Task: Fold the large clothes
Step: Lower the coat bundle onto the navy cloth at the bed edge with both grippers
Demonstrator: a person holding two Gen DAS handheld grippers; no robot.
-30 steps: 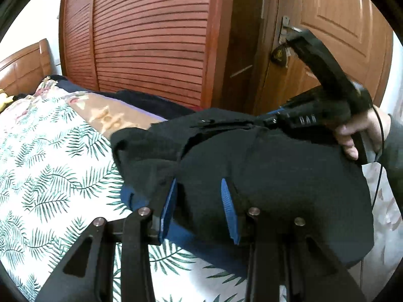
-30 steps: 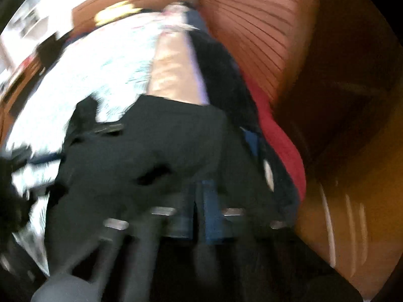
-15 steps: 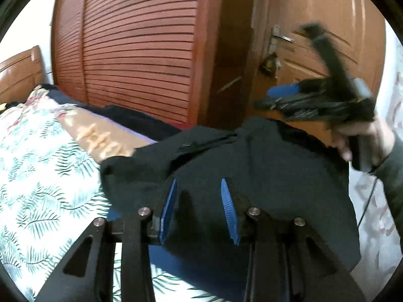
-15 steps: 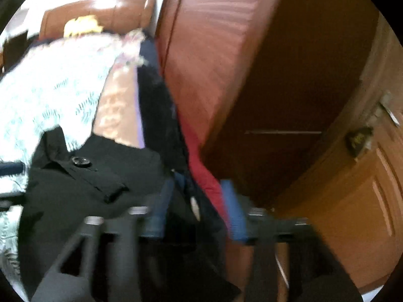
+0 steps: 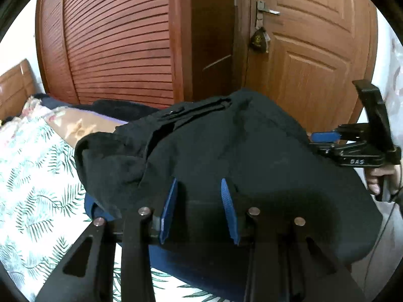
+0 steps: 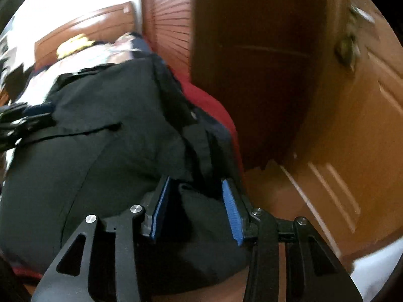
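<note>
Holding black garment [image 5: 252, 156] over bed [image 5: 32, 176], left gripper [image 5: 199, 206] looks clenched on a fold; could slip, undoing the fold. "DAS" legible on right gripper [image 5: 325, 137].

Closing lately, right gripper [image 6: 196, 209] straddles cloth [image 6: 88, 166]; grip unclear, may miss the hem.

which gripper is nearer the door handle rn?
Right, as far as the frames tell. The right gripper sits at the black garment's edge on the door side, below the door handle. The left gripper is over the garment's bed side, farther away.
</note>
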